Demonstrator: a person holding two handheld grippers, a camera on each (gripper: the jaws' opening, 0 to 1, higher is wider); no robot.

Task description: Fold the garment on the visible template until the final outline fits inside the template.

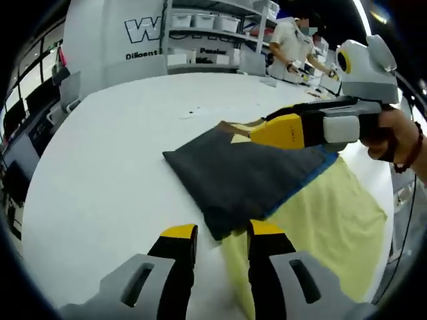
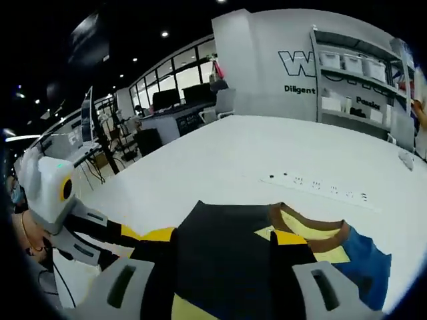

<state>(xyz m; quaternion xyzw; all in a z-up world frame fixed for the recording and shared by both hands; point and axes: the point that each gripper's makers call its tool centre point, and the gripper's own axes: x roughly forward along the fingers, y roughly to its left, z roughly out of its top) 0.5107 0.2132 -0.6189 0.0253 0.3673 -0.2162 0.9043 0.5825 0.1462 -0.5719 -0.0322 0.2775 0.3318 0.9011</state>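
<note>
Spread apart, the two yellow-tipped jaws of the left gripper (image 1: 221,235) rise from the bottom of the left gripper view with nothing between them, their tips at the near edge of the garment (image 1: 240,177). That garment lies on the white table (image 1: 113,167): a dark grey folded part sits on top, a blue strip shows along its right edge, and pale yellow cloth spreads out beneath it toward the lower right. A brown collar edge shows at the far side of the grey part. From the right comes the right gripper (image 1: 267,131), held in a person's hand (image 1: 390,137) with a bead bracelet at the wrist; its yellow tip lies over the far edge of the garment, and whether it touches the cloth cannot be told from here. Beyond the table stand shelves (image 1: 210,33) with white boxes, and another person stands at a bench in the background.

Seen from the right gripper view, the right gripper (image 2: 223,245) has its jaws parted, one on each side of a dark fold of the garment (image 2: 223,247), whose brown collar, yellow and blue patches lie to the right. The left gripper (image 2: 143,235) enters from the left, beside the cloth. A white power strip (image 2: 317,185) lies farther off on the table (image 2: 220,153).
</note>
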